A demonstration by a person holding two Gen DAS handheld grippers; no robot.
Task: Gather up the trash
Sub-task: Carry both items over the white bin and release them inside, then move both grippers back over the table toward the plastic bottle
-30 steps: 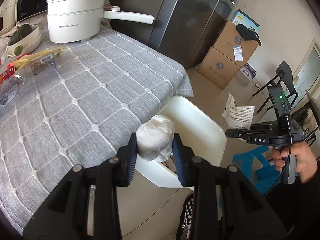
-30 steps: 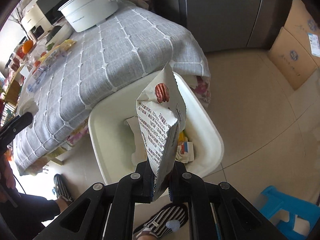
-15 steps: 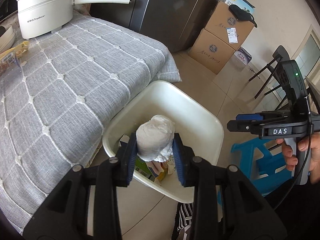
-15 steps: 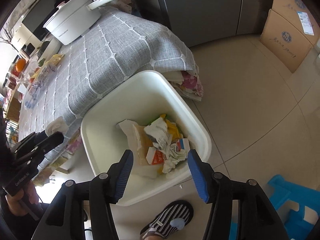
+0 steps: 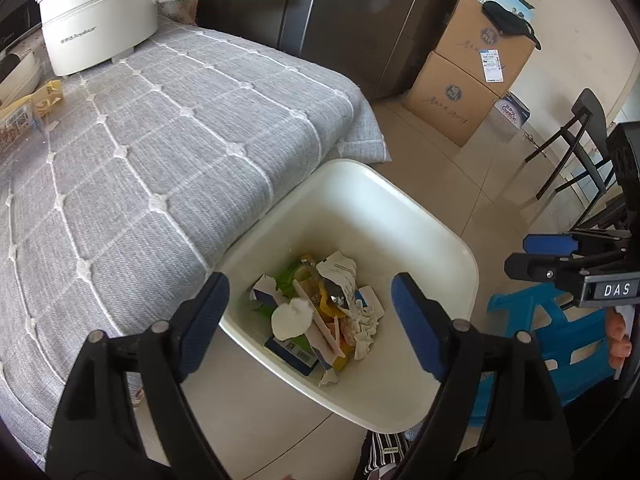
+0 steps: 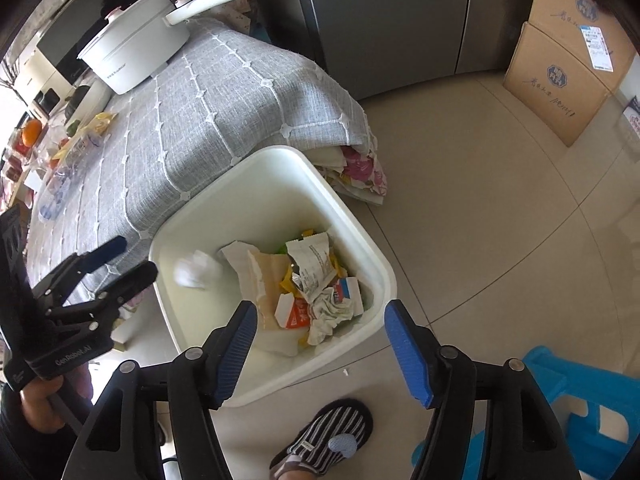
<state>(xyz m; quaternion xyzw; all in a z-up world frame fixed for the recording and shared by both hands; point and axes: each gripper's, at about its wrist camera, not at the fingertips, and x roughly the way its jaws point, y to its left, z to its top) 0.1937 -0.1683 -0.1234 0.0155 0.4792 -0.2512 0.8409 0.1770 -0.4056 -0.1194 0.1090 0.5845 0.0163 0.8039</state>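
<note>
Now the round paper wad [image 6: 197, 274] shows no long axis.

One white plastic bin [image 5: 436, 236]; two brown cardboard boxes [image 5: 456, 100]; one white long-handled pot [image 5: 96, 28]; one blue plastic stool [image 6: 580, 396].

White bin [image 5: 404, 216] on tiled floor [image 6: 500, 208]
</note>
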